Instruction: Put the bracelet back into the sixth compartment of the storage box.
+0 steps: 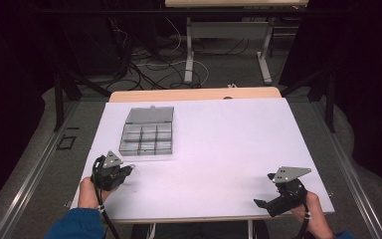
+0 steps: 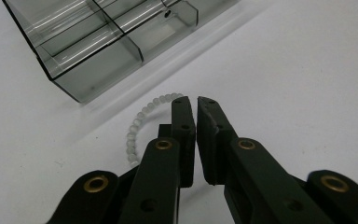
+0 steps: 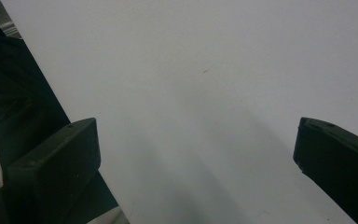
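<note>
A clear plastic compartment box (image 1: 146, 132) stands on the white table (image 1: 238, 144) at the left, its lid raised at the back. My left gripper (image 1: 128, 169) sits just in front of the box's near edge. In the left gripper view its jaws (image 2: 196, 100) stand shut with a thin slit between them and no bead showing in it. A bracelet of pale beads (image 2: 137, 123) lies on the table beside the box (image 2: 98, 42), curving up to the left jaw's tip and passing behind it. My right gripper (image 1: 264, 189) rests near the table's front right, open (image 3: 193, 140) over bare table.
The box's compartments look empty from here. A wooden strip edges the table's far side; beyond it are cables and desk legs on the floor. Dark frame posts stand on both sides. The person's sleeves come in at the front edge.
</note>
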The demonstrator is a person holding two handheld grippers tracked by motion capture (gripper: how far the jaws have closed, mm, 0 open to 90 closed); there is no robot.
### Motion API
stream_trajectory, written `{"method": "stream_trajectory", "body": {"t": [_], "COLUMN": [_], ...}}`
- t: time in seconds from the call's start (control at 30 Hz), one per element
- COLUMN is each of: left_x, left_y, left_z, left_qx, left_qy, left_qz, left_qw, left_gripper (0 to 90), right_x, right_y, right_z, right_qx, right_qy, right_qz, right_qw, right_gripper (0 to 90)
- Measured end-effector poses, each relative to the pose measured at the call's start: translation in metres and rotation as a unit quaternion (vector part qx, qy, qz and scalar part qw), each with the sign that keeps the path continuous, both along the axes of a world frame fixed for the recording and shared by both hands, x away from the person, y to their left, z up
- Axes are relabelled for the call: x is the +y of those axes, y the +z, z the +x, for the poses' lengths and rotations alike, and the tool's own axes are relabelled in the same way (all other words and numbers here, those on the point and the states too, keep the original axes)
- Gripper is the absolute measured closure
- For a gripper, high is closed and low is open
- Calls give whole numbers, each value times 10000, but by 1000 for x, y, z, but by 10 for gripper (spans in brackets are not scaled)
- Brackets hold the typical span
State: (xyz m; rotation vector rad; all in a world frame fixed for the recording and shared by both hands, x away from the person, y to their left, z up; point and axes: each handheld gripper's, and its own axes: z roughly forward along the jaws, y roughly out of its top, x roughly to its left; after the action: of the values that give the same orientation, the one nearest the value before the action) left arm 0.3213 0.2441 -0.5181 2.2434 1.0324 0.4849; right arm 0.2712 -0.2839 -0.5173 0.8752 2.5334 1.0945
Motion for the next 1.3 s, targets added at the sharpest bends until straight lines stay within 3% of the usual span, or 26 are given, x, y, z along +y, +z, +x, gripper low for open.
{"method": "stream_trajectory", "body": {"t": [0.23,0.47,0.57,0.67,1.3], "left_x": [3,3,3,4,5], "left_y": [4,7,8,9,20], "left_z": [-2,-3,-4,-5,-6], "left_qx": [-173,-276,-286,-295,-472], "left_qy": [83,115,126,119,174], "left_qz": [-113,-157,-176,-184,-234], "left_qw": [9998,9994,9994,9993,9985], "left_gripper": [864,865,865,864,865], "right_x": [0,0,0,0,0], "right_y": [0,0,0,0,0], "right_z": [-1,0,-1,0,0], "right_qx": [68,-11,66,-14,19], "right_qy": [-13,-6,-16,-9,-43], "right_qz": [-12,-13,-13,-18,-14], "right_qw": [10000,10000,10000,10000,10000], "right_gripper": [0,0,0,0,0]}}
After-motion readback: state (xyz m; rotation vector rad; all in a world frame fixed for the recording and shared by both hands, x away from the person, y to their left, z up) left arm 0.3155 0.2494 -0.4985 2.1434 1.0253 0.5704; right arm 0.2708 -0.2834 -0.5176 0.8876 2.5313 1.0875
